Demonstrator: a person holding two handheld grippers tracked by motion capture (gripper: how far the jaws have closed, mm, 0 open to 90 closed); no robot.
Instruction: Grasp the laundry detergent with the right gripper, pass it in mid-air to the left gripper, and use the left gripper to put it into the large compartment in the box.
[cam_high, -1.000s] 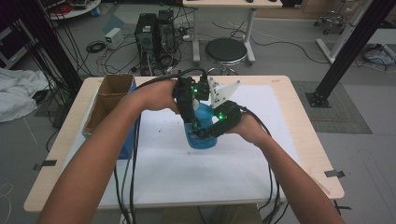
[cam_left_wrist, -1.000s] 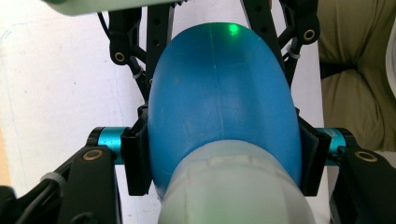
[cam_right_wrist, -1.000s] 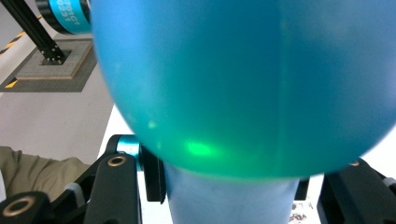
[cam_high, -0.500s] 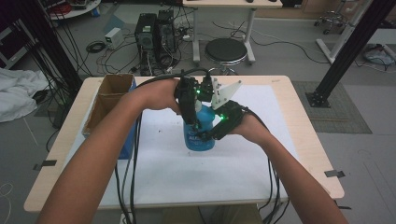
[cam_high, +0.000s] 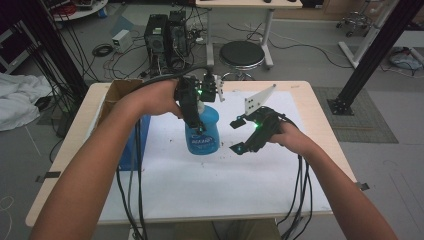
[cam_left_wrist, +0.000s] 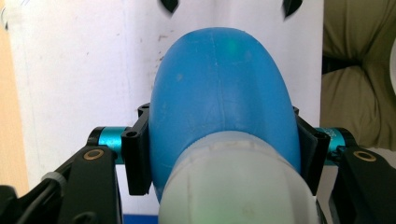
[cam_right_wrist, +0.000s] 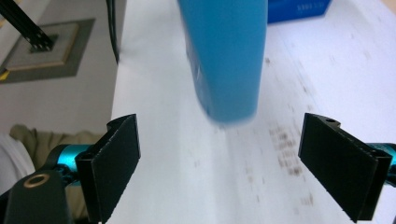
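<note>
bottle: your left gripper (cam_high: 192, 107) clamps the blue spray bottle (cam_high: 202, 131) near its white cap, upright over the white table sheet (cam_high: 210, 185). your right gripper (cam_high: 239, 135) sits just beside it, jaws spread wide, gripping nothing.

Wooden table (cam_high: 320, 102) carries white sheet (cam_high: 210, 185); cardboard box (cam_high: 120, 90) at its left

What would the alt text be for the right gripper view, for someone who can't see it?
A blue bottle hangs blurred at the top centre, above and beyond the right gripper, whose two black jaws stand wide apart with nothing between them. Below lies a white, speckled table cover.
</note>
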